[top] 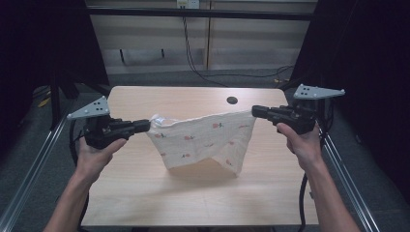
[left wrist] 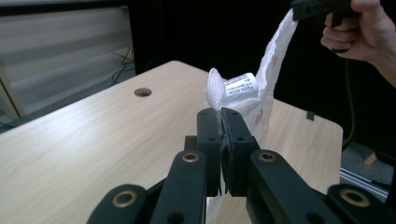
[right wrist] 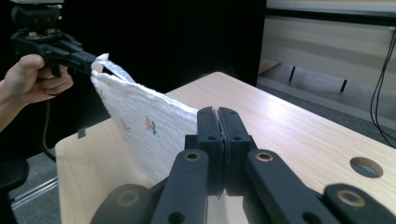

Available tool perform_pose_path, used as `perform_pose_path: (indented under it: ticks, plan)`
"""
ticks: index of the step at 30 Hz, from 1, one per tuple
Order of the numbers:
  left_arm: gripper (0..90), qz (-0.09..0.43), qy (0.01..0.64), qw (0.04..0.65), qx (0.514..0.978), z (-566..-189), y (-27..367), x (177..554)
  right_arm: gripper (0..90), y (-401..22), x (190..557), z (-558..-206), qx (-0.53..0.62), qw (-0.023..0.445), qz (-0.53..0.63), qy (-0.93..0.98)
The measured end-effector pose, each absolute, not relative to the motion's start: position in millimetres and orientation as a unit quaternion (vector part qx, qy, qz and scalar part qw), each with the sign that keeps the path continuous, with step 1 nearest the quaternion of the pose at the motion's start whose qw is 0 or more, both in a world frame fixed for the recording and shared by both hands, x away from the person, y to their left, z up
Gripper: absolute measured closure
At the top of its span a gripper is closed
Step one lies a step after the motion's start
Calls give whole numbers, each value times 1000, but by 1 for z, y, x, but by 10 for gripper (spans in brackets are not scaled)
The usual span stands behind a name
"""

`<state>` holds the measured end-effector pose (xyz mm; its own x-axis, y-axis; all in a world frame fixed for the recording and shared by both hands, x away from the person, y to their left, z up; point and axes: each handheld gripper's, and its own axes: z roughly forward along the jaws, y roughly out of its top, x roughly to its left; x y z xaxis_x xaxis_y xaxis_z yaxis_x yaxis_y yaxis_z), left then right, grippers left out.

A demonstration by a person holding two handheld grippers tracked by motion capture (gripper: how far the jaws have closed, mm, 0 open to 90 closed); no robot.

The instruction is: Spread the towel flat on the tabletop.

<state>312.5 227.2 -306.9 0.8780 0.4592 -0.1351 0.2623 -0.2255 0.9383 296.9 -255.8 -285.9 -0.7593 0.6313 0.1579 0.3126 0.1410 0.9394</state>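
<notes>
Cloth (top: 203, 137) hangs stretched between the left gripper (top: 145, 125) and right gripper (top: 255, 112), each clamped tight on an upper corner, its lower edge brushing the table (top: 145, 193). Judged step: lifted spread; next calls for laying it flat with even tension.

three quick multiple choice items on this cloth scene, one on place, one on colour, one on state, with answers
1. Where is the round hole in the table?
A. far edge, right of centre
B. near edge
C. left corner

2. What colour is the cloth?
A. plain blue
B. white with small red prints
C. black

3. How is the cloth held?
A. lying flat, untouched
B. by one gripper
C. stretched between the left gripper and the right gripper

Answers: 1 A, the hole sits near the far edge. 2 B, red motifs dot white fabric. 3 C, each gripper pinches a corner.
</notes>
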Motion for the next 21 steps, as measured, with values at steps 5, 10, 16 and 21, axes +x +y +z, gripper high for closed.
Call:
perform_pose_path:
  ticks: [5, 10, 16, 21]
  plan:
    - [875, 94, 223, 598, 764, -298, 235, 298, 890, -254, 282, -275, 301, 137, 578, 746]
    - [875, 106, 215, 592, 770, -291, 240, 281, 891, -246, 259, -271, 280, 144, 572, 758]
    - [875, 108, 208, 604, 762, -281, 244, 270, 890, -242, 240, -257, 268, 160, 572, 759]
    - [875, 97, 235, 579, 775, -304, 233, 289, 891, -244, 248, -272, 282, 150, 560, 765]
